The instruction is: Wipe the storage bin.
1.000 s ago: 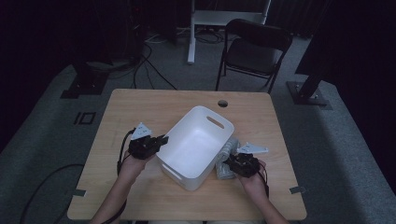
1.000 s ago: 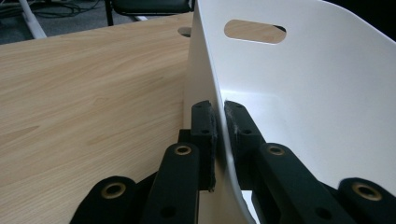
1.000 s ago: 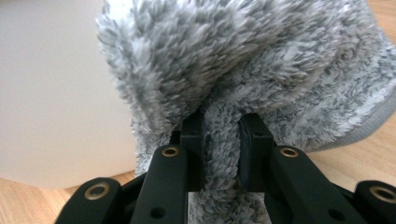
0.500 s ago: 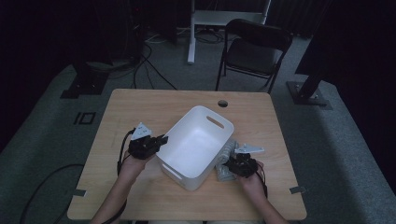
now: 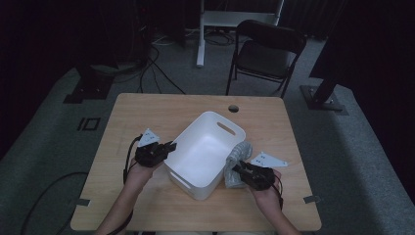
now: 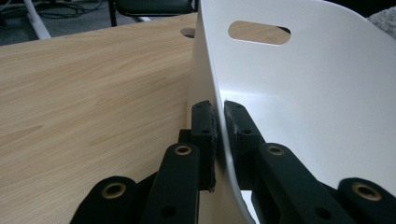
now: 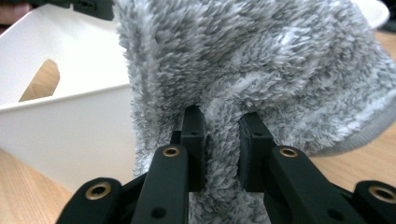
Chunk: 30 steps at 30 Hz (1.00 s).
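A white plastic bin [image 5: 208, 152] with slotted handles stands in the middle of the wooden table [image 5: 161, 110]. My left gripper [image 5: 169, 146] is shut on the bin's left wall; in the left gripper view the thin white wall [image 6: 289, 93] runs between the two black pads [image 6: 204, 128]. A fluffy grey cloth [image 5: 237, 161] lies against the bin's right side. My right gripper [image 5: 237, 169] is shut on a fold of the grey cloth [image 7: 261, 70], which bulges up over the pads [image 7: 194, 135], with the bin's side [image 7: 70, 126] just behind it.
A round cable hole [image 5: 233, 108] lies in the table near its far edge. A black chair [image 5: 266, 51] stands beyond the table, and cables [image 5: 147, 54] trail over the grey floor. Bare wood lies along the table's left and near edges.
My right gripper has lifted a little with the grey cloth and drawn closer to the bin. The left gripper and the bin have stayed where they were.
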Each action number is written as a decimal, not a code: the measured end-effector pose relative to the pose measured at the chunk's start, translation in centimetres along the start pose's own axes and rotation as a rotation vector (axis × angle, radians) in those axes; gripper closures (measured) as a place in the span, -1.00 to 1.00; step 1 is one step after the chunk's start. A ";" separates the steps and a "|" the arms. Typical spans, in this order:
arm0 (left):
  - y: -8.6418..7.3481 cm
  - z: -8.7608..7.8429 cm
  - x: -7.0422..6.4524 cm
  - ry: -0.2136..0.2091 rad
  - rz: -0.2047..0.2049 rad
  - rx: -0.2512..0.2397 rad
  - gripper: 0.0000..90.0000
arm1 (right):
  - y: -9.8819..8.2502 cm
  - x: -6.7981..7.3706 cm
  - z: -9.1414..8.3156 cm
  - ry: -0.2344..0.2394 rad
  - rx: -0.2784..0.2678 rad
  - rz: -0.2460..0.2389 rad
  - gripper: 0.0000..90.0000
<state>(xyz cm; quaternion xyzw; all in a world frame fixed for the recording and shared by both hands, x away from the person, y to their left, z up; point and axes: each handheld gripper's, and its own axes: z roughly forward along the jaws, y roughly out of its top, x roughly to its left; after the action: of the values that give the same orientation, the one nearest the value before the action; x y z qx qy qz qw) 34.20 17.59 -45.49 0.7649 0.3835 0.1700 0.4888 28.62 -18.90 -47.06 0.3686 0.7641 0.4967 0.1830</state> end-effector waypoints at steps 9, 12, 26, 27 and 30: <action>0.0 0.0 0.0 0.004 0.013 0.002 0.85 | -0.9 -0.7 1.8 0.013 0.078 0.031 0.68; 0.0 0.0 -0.1 0.006 0.015 0.000 0.85 | -1.2 -1.0 2.2 0.019 0.098 0.048 0.68; 0.0 0.0 -0.1 0.013 0.017 -0.004 0.84 | -2.7 -1.8 4.1 -0.012 0.195 0.046 0.67; 0.0 0.0 -0.1 0.013 0.014 -0.005 0.84 | -3.0 -1.9 4.5 -0.017 0.216 0.046 0.67; 0.0 0.0 -0.2 0.024 0.012 -0.006 0.84 | -3.5 -2.3 5.1 -0.014 0.240 0.065 0.67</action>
<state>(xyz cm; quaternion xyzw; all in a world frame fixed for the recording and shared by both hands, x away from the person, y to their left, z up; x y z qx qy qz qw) 34.08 17.48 -45.50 0.7639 0.3841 0.1831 0.4853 32.11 -18.26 -52.66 0.4157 0.8046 0.4046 0.1267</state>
